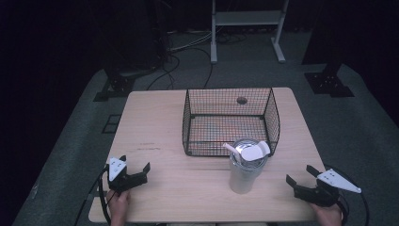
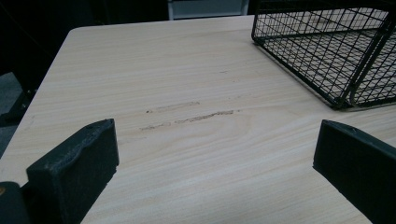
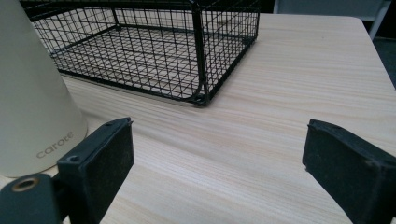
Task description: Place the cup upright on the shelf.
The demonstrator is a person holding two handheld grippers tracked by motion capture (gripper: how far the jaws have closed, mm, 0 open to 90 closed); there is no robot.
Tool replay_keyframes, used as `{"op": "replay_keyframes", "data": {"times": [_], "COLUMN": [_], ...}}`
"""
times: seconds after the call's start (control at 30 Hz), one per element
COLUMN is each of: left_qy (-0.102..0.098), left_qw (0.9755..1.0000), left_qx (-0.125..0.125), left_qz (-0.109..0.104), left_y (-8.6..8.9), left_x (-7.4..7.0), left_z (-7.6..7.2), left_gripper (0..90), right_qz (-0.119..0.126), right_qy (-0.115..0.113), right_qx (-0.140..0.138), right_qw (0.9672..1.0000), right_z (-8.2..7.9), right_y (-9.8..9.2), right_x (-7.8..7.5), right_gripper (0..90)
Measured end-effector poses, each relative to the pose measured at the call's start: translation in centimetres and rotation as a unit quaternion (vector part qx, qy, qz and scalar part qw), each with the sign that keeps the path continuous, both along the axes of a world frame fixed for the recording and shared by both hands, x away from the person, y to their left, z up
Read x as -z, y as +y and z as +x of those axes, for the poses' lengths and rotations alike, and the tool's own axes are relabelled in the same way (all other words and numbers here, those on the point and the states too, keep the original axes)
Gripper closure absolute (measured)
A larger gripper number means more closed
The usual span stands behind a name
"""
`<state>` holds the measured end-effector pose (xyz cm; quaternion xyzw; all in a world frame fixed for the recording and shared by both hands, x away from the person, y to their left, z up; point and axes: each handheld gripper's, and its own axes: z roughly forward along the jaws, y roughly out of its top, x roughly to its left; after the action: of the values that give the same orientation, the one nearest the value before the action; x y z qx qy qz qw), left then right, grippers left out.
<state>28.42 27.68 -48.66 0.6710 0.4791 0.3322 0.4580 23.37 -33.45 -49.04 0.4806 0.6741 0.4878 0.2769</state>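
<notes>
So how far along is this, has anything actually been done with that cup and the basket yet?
Hardly begun, by the look of it. The cup stands upright on the table, just in front of the wire basket, which looks empty. Both the left gripper and right gripper rest open near the table's near edge, holding nothing. Grasping and moving the cup remain.

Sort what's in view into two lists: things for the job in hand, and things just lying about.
For the job:
cream tumbler, standing upright
black wire basket, nothing in it
left gripper, open
right gripper, open

Just about:
wooden table
white metal stand beyond the table
floor cables
</notes>
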Motion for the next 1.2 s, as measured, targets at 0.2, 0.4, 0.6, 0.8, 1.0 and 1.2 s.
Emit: {"op": "replay_keyframes", "data": {"times": [0.2, 0.4, 0.6, 0.8, 1.0, 1.2], "left_qy": [-0.001, -0.003, -0.002, -0.003, -0.007, -0.007], "left_qw": [1.0000, 1.0000, 1.0000, 1.0000, 1.0000, 1.0000], "left_qx": [-0.001, 0.002, 0.001, 0.002, 0.003, 0.002], "left_qz": [0.002, 0.005, 0.005, 0.005, 0.003, 0.002], "left_y": [-0.1, -0.1, -0.1, -0.1, -0.1, 0.0], "left_x": [0.0, 0.0, 0.0, 0.0, 0.0, 0.0], "left_z": [-0.1, -0.2, -0.2, -0.2, -0.3, -0.3], "left_gripper": [0.0, 0.0, 0.0, 0.0, 0.0, 0.0], "right_qz": [-0.001, -0.009, -0.020, -0.026, -0.030, -0.031], "right_qy": [-0.004, -0.014, -0.023, -0.030, -0.038, -0.038], "right_qx": [-0.019, -0.060, -0.112, -0.159, -0.191, -0.219], "right_qw": [0.9998, 0.9981, 0.9932, 0.9865, 0.9805, 0.9745], "right_z": [0.0, 0.3, 0.5, 0.6, 0.4, 0.4], "right_y": [0.3, 1.0, 1.9, 2.9, 4.0, 4.9], "right_x": [-0.5, -1.7, -3.0, -4.0, -4.9, -5.4], "right_gripper": [8.2, 8.2, 8.1, 8.1, 8.1, 8.1]}}
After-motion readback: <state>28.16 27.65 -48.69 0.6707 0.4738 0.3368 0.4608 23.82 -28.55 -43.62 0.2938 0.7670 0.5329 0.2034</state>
